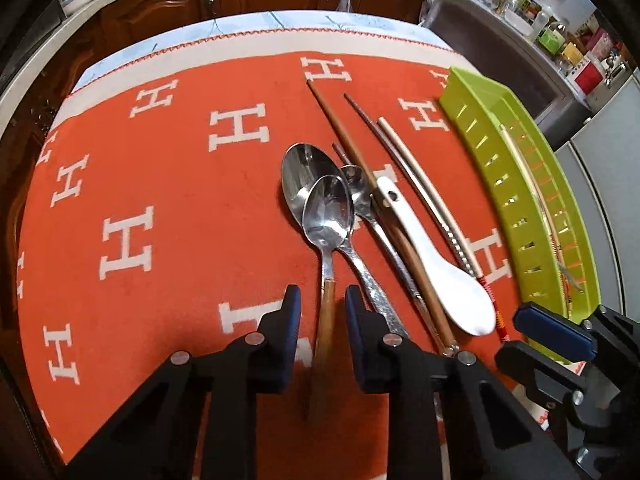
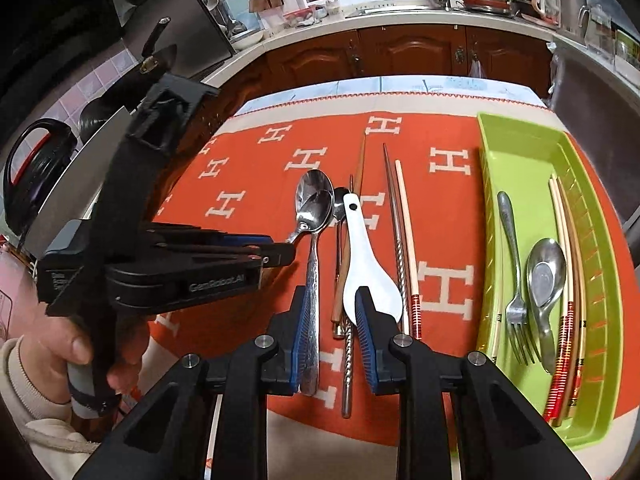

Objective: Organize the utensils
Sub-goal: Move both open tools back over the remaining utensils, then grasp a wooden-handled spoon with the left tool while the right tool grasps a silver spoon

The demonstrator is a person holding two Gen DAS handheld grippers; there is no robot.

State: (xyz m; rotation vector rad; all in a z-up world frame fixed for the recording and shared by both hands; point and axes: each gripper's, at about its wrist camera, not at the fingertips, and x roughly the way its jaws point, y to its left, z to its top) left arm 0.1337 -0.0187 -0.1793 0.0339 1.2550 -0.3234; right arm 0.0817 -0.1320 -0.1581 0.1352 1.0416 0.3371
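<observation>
Cutlery lies heaped on the orange table (image 1: 160, 184) cloth, long axes running near to far, with the green tray (image 1: 472, 96) to the right already holding a fork (image 2: 516, 280), a spoon and chopsticks.

The left gripper (image 1: 322, 312) points steeply down over the wooden-handled spoon (image 1: 326, 240). Its handle runs straight back between the two blue-padded fingers (image 1: 292, 312), in line with them, bowl at the far end. The fingers stand narrowly apart on either side of the handle, and a sliver of cloth shows at each side, so they look not yet pressed on it.

The right gripper (image 2: 334, 316) hovers over the near ends of the patterned metal spoon (image 2: 312, 280), a twisted metal chopstick (image 2: 348, 360) and the white ceramic spoon (image 2: 368, 272). Its fingers are also slightly spread, pinching nothing that I can make out.

By my reading the left hand is nearer its pick: squeeze the handle, lift, and carry rightward to the tray.
</observation>
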